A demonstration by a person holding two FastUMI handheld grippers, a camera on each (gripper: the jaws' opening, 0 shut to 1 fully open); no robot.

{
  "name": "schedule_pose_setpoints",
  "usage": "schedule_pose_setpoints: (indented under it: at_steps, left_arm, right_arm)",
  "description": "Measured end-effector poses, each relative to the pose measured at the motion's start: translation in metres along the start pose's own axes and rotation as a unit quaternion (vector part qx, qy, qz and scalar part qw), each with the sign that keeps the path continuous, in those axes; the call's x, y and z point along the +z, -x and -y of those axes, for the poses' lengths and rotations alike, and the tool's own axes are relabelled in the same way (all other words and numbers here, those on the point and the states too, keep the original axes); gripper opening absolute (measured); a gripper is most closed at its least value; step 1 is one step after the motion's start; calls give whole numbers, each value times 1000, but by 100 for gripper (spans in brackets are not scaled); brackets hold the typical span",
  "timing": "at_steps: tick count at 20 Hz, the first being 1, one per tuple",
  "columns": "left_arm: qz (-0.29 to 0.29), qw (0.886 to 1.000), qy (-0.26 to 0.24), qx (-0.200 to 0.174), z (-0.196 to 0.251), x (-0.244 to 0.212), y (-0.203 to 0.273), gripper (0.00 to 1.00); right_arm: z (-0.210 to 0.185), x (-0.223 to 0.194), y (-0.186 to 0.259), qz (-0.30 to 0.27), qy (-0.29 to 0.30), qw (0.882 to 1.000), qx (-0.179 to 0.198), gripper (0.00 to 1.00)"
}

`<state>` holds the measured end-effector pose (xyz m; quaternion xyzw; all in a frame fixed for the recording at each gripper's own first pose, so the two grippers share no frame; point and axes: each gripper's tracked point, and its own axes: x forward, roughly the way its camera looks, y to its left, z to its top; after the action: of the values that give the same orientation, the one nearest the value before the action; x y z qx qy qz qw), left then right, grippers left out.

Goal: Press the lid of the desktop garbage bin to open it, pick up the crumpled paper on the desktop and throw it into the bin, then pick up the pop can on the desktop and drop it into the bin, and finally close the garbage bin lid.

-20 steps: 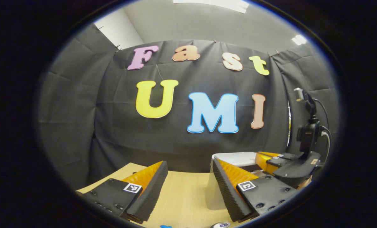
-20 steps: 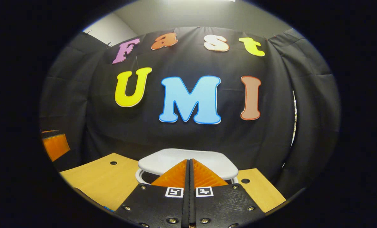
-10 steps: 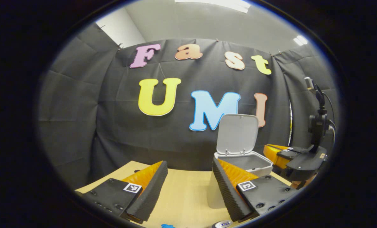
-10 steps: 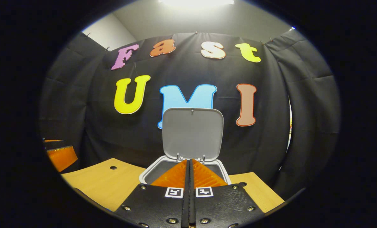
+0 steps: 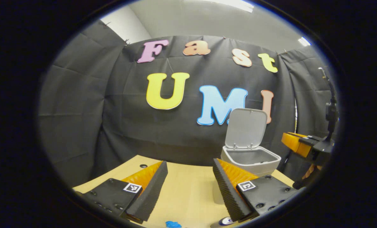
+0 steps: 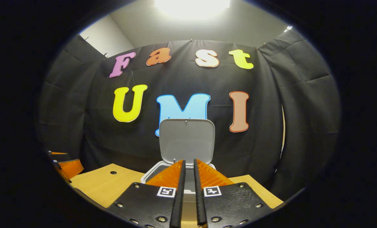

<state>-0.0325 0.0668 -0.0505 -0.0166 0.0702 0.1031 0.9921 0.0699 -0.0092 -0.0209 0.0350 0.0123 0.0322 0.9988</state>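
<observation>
Two low cameras over the worktop, both facing the back wall.

The left gripper view looks from the left, with the open bin [image 5: 250,158] to its right and the other gripper [image 5: 305,145] at the far right edge. The right gripper view faces the bin [image 6: 182,166] head-on, close behind it. Both share bin, worktop [image 5: 185,190] and wall.

Recording booth: black cloth wall [image 5: 81,104], wooden desktop [image 5: 185,190], ceiling light [image 6: 191,4].
</observation>
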Motion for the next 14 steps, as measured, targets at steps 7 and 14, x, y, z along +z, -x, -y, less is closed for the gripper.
schedule_pose_setpoints:
  at_steps: [7,14]
  left_arm:
    - [-58,998,15,-4,-18,-47,5,94]
    - [-136,991,14,-11,-25,-127,19,94]
  right_arm:
    - [-4,4,21,2,-4,1000,11,77]
    - [-12,5,40,13,14,1000,17,92]
